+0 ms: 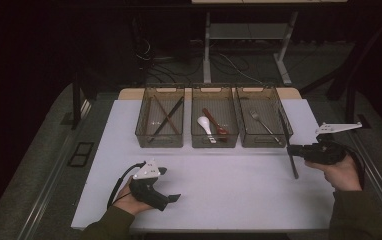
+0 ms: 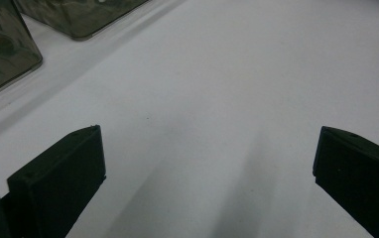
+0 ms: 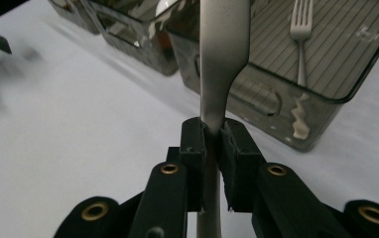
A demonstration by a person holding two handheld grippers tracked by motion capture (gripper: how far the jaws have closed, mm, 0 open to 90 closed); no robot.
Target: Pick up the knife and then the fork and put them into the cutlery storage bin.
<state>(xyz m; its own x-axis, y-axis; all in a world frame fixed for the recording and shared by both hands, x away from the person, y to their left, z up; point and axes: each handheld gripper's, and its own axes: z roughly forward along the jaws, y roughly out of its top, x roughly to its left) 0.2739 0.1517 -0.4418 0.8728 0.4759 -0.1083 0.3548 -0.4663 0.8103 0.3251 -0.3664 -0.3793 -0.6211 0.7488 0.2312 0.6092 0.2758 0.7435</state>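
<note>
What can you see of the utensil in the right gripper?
The utensil looks like matte silver metal: a narrow stem that widens into a flat, broad part, whose far end runs out of the right gripper view, so its type is unclear. The right gripper is shut on its narrow stem. In the high view it hangs as a dark, nearly upright bar beside the rightmost bin, the one with the fork.

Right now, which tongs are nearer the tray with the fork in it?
Right. The right tongs, clamped on a metal utensil, sit beside the fork tray; the left tongs rest open at the table's near edge.
</note>
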